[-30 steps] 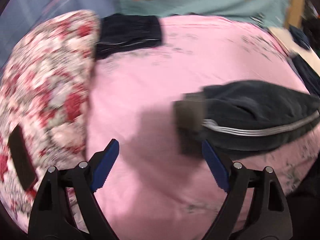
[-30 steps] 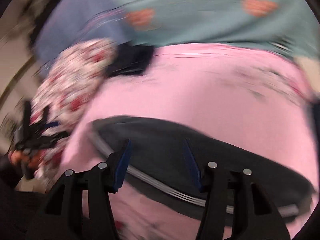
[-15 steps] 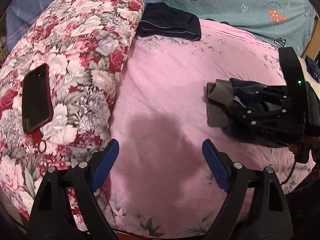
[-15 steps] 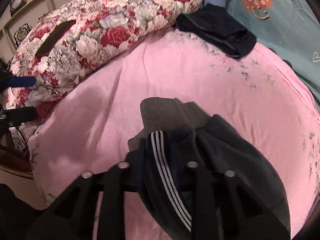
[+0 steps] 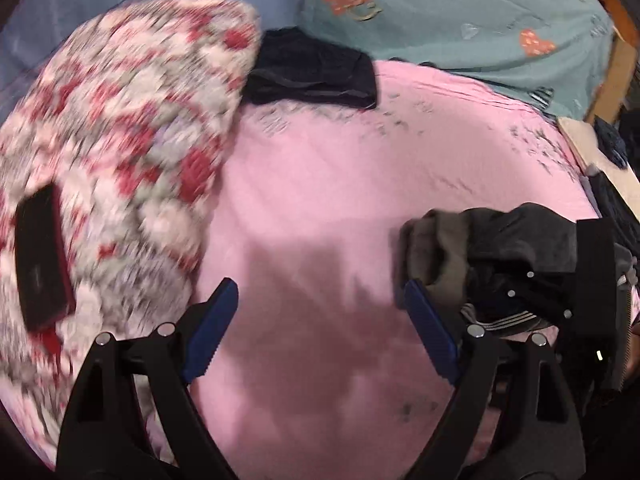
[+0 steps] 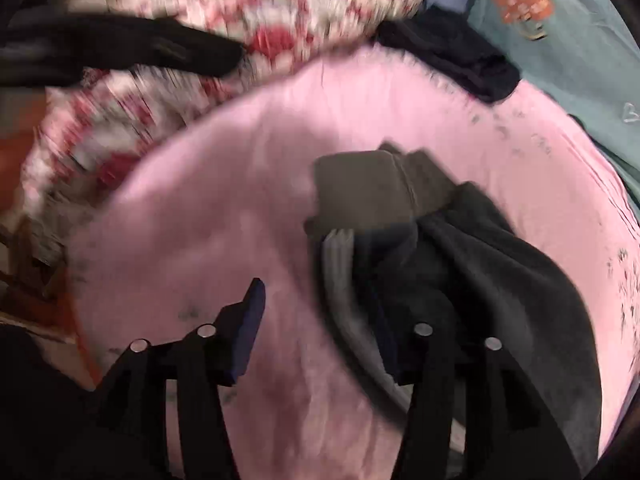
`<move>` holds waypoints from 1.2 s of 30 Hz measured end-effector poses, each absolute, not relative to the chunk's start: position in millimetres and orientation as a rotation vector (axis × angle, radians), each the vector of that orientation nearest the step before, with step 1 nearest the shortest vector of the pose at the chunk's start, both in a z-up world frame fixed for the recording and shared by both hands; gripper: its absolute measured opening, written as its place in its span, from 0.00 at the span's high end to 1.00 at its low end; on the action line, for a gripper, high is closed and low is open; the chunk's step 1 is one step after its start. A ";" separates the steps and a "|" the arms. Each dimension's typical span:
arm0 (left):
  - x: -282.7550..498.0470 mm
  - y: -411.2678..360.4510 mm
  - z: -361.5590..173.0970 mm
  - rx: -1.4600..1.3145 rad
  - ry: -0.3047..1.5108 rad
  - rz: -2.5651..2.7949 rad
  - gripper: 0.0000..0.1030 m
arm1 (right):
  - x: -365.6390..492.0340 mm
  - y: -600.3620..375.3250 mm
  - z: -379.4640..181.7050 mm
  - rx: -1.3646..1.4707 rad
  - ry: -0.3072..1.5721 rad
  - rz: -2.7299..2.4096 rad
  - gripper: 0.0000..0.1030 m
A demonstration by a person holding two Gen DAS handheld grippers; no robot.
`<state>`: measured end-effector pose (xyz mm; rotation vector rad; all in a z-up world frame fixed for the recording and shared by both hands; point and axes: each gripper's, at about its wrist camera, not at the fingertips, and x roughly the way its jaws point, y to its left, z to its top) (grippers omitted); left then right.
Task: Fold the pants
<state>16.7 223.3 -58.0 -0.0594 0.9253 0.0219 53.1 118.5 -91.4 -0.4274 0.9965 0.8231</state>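
Pink bed (image 5: 320, 200): soft, limp dark pants (image 6: 460, 248) bunched; both tools, left (image 5: 320, 328) and right (image 6: 324, 324), released. Take the ribbed cuff (image 6: 360, 192).

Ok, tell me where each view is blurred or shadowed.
Left wrist view: floral quilt smeared by motion, a broad shadow on the pink sheet ahead of the tool. Right wrist view: quilt streaked, dark pants soft, sheet shadowed near the bottom.

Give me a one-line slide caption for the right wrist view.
Right gripper open over the bunched dark striped pants on the pink bedsheet, floral quilt behind.
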 end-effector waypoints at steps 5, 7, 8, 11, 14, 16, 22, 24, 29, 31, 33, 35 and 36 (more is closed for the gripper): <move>53.0 166.6 -35.9 0.033 0.834 -0.163 0.16 | 64.8 26.4 -58.3 -0.133 0.984 0.605 0.49; 67.7 138.5 -31.0 0.046 0.800 -0.244 0.16 | 76.2 -19.3 -65.5 0.033 1.025 0.490 0.49; 76.0 124.2 -31.3 0.050 0.786 -0.284 0.16 | 80.0 -33.0 -73.5 0.074 1.051 0.449 0.49; 102.8 90.1 -55.8 0.063 0.833 -0.335 0.16 | 80.7 -64.5 -124.7 0.081 1.224 0.322 0.56; 116.4 66.8 -107.7 0.123 0.989 -0.336 0.16 | 53.7 -77.3 -138.1 0.088 1.232 0.366 0.60; 103.2 59.8 -138.1 0.201 1.041 -0.328 0.16 | 40.1 -79.0 -135.5 0.076 1.241 0.382 0.60; 79.3 54.6 -142.5 0.322 1.002 -0.307 0.16 | 33.7 -123.9 -101.3 0.186 1.146 0.309 0.52; 86.7 58.1 -139.6 0.287 1.029 -0.306 0.16 | 36.8 -146.6 -108.0 0.216 1.141 0.210 0.45; 94.4 57.9 -130.2 0.296 1.042 -0.229 0.16 | 24.9 -166.3 -122.6 0.172 1.204 0.247 0.46; 91.2 55.9 -115.4 0.304 1.004 -0.197 0.16 | 17.0 -179.0 -102.0 0.208 1.130 0.246 0.46; 87.6 52.2 -99.3 0.287 0.960 -0.198 0.16 | 9.7 -198.7 -84.5 0.235 1.041 0.205 0.46; 87.0 44.8 -92.3 0.271 0.941 -0.222 0.16 | 9.6 -222.6 -89.3 0.243 1.031 0.111 0.45; 88.5 39.0 -92.5 0.270 0.940 -0.242 0.16 | 11.7 -234.1 -102.1 0.239 1.067 0.062 0.45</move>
